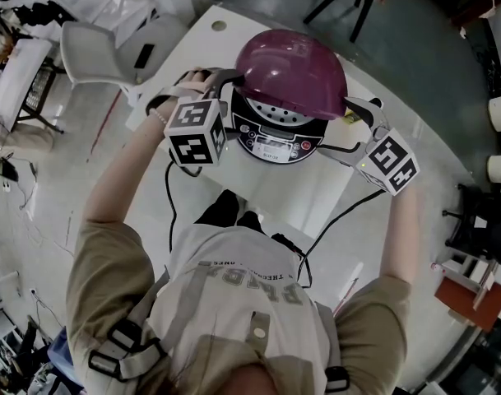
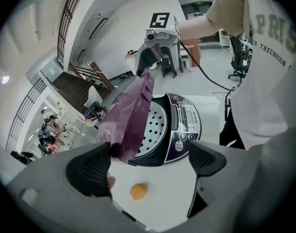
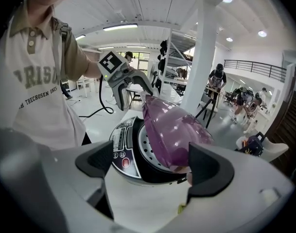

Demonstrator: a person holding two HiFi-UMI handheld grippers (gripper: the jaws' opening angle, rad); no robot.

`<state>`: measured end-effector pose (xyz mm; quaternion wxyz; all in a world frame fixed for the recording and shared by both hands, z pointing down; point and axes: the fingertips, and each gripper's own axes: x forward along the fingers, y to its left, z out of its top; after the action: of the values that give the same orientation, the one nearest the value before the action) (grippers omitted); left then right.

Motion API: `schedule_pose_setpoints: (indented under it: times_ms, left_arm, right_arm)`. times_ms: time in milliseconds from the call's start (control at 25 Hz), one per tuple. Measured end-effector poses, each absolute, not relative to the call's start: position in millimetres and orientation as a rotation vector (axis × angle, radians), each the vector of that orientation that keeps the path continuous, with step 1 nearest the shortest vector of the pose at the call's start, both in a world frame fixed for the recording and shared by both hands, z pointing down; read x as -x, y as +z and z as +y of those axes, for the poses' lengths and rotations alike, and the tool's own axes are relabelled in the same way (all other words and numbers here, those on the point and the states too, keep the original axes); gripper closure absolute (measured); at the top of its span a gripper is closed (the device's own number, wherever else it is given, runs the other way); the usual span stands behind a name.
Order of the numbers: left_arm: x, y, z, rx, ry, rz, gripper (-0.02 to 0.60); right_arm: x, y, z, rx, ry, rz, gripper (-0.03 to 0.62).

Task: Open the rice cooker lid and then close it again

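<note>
The rice cooker [image 1: 275, 142] stands on the white table with its purple lid [image 1: 291, 72] raised, so the perforated inner plate [image 2: 155, 127] shows. My left gripper [image 1: 215, 79] is at the cooker's left, open, with the lid's edge [image 2: 130, 120] just past its left finger; I cannot tell whether they touch. To the cooker's right, my right gripper [image 1: 361, 107] is also open and holds nothing. In the left gripper view the jaws [image 2: 148, 161] frame the cooker's side. In the right gripper view the jaws [image 3: 150, 161] frame the lid [image 3: 172, 130] and control panel [image 3: 121, 149].
The white table [image 1: 316, 212] carries the cooker near its far end. A small orange object [image 2: 138, 191] lies on it beside the cooker. A white chair [image 1: 94, 52] stands to the left. Black cables [image 1: 172, 208] trail from both grippers.
</note>
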<state>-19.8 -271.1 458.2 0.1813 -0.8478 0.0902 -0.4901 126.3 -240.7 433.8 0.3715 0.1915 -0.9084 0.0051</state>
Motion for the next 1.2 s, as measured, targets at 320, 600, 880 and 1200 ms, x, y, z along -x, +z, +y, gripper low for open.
schedule_pose_setpoints:
  times_ms: [320,600,880,1200]
  left_arm:
    - [22.6,474.2,-262.8,2.422,-1.423,0.207,0.064]
    - [24.8,487.8,-256.4,2.412,-1.462,0.165,0.064]
    - [26.3,500.0,-250.7,2.434,-1.490,0.126,0.064]
    - [28.1,508.8,-246.3,2.440,-1.517,0.089,0.064]
  right_arm:
    - [-126.6,450.8,-233.3,-0.466,0.035,-2.302,0.135]
    - [-125.8,462.6,-228.0,-0.448,0.063,-2.294,0.135]
    - [-124.9,475.9,-222.2,-0.427,0.086,-2.270,0.135]
    - [-122.7,483.9,-217.6,-0.412,0.104,-2.237,0.135]
